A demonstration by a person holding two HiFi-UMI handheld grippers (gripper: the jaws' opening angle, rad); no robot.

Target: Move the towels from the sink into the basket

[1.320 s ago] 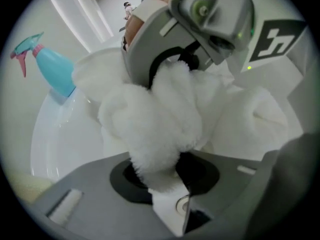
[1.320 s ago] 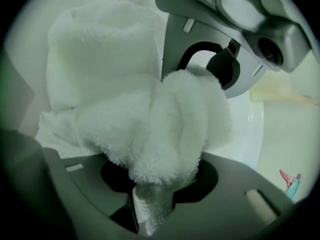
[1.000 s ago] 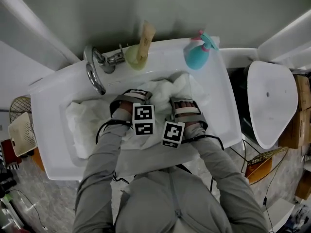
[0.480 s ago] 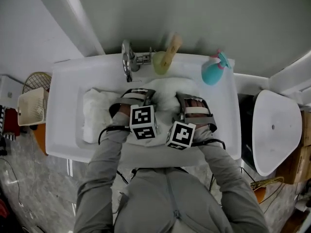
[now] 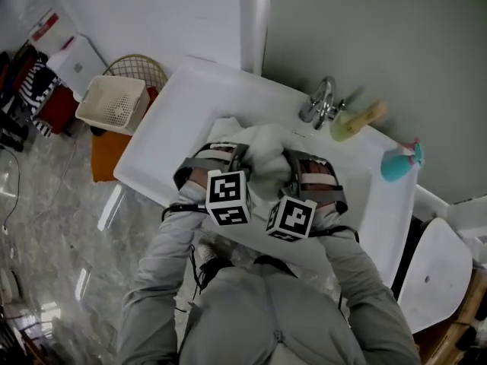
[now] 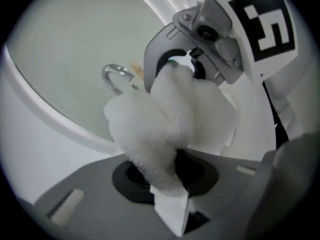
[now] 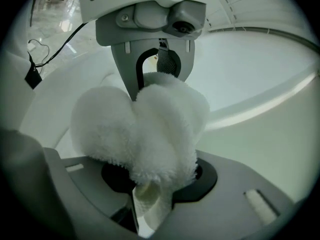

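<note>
A fluffy white towel [image 5: 262, 149] is bunched up between my two grippers over the white sink [image 5: 171, 120]. My left gripper [image 5: 239, 154] is shut on the towel [image 6: 160, 129]; a fold of it is pinched at the jaws. My right gripper [image 5: 288, 160] is shut on the other side of the same towel [image 7: 145, 129]. Each gripper view shows the other gripper just beyond the towel, the right gripper [image 6: 192, 66] and the left gripper [image 7: 155, 59]. A cream plastic basket [image 5: 114, 103] stands on the floor left of the sink.
A chrome faucet [image 5: 323, 102], a yellow bottle [image 5: 354, 120] and a teal spray bottle [image 5: 398, 163] stand along the sink's back edge. A round wire basket [image 5: 141, 69] sits behind the cream one. A white toilet lid [image 5: 437, 272] is at the lower right.
Both grippers have risen out of the sink bowl with the towel held between them. The head view has swung left, bringing the cream basket and floor further into the picture.
</note>
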